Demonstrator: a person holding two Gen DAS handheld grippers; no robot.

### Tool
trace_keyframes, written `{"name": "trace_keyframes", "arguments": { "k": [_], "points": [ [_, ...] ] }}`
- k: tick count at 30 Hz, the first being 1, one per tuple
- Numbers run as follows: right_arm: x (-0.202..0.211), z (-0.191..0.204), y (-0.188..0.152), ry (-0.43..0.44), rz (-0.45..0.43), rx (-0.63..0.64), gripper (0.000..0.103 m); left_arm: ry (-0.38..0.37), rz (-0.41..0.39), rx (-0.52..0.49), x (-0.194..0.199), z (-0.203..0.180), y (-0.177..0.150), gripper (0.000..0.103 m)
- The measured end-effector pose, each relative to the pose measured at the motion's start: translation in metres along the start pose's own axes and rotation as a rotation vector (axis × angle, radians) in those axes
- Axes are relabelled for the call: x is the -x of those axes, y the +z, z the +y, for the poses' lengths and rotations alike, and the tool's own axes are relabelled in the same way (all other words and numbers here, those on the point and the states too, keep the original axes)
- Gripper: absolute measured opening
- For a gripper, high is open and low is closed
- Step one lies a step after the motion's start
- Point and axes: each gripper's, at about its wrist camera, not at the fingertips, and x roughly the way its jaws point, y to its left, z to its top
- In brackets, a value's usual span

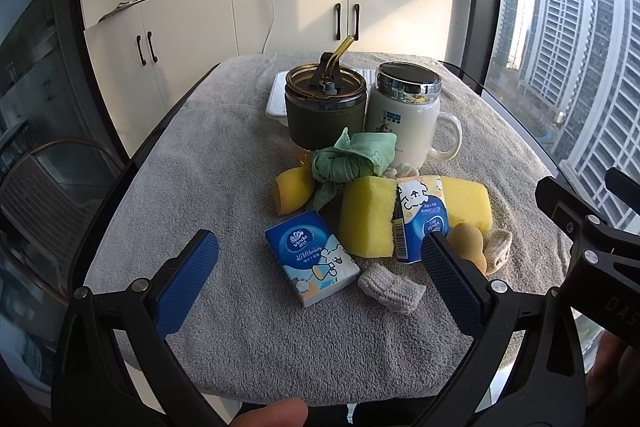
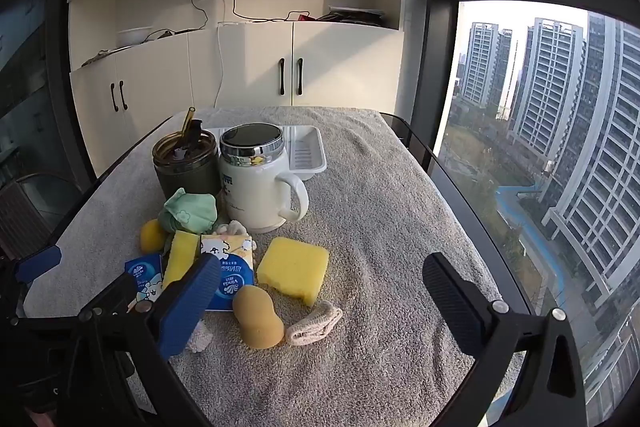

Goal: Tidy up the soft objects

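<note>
Hovering wide open over the grey towel, the left gripper and right gripper held nothing. The soft things lay heaped mid-table: yellow sponge, tissue pack, green cloth, knitted pad, all crowded against the white mug and dark tumbler. A careless reach could likely drag a neighbour or knock the mug. The white tray sat behind the cups. Open towel lay right of the heap, though the table edge ran close there.
</note>
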Motion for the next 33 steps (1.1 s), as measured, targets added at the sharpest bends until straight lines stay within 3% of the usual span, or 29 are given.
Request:
{"name": "trace_keyframes", "arguments": {
  "k": [33],
  "points": [
    [-0.0004, -0.0002, -0.0006, 0.002, 0.002, -0.003, 0.103, 0.0, -0.004, -0.002, 0.0018, -0.0008, -0.0002, 0.103]
  ]
}}
